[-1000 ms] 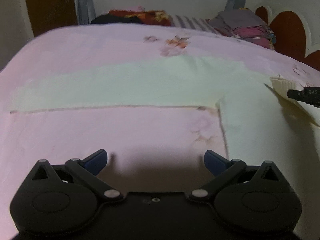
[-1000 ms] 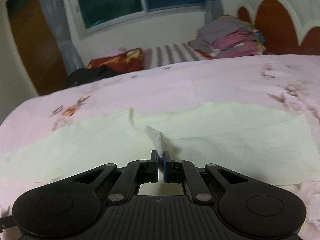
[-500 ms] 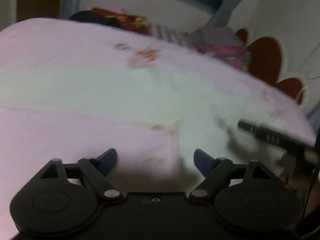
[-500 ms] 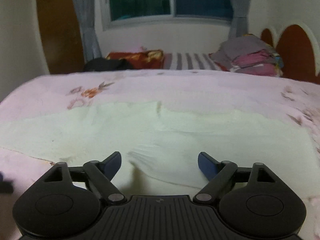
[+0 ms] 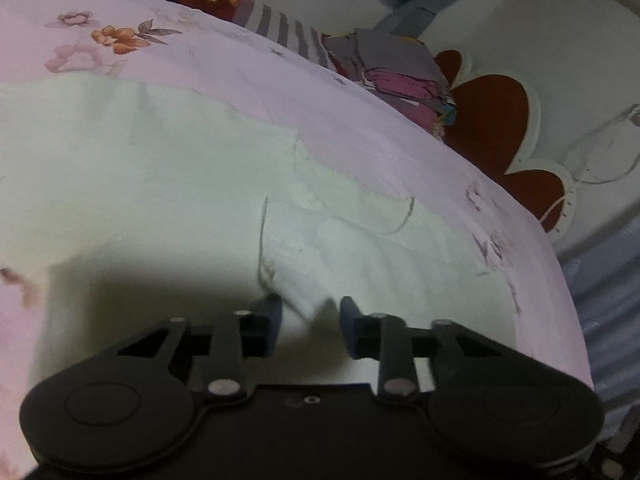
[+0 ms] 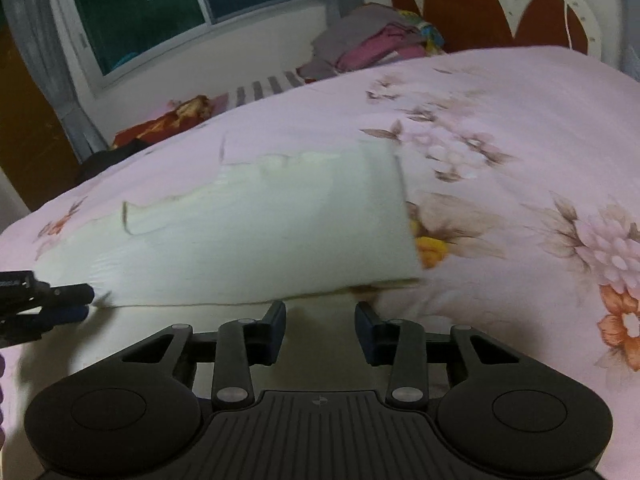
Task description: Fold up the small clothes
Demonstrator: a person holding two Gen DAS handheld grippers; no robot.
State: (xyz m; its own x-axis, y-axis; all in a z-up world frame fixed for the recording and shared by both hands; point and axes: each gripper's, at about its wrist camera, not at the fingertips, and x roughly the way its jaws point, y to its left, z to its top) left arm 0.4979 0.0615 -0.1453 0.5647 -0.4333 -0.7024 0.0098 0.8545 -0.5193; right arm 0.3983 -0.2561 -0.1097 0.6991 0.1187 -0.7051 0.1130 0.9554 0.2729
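My left tongs (image 5: 310, 312) and right tongs (image 6: 320, 320) are both spread at the garment's (image 6: 260, 232) near edge; I should pinch only hem, not bedsheet (image 6: 520, 128).

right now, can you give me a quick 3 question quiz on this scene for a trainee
1. True or false: the right gripper is clamped on the pale cloth.
2. Multiple choice: the cloth lies on A) a wooden table B) a pink floral bedsheet C) a tiled floor.
3. Fill in: a corner of cloth sits between the fingers of the ____ gripper.

Key: 1 false, its jaws stand apart with no cloth between them; 2 B; 3 left, jaws apart, not yet closed.
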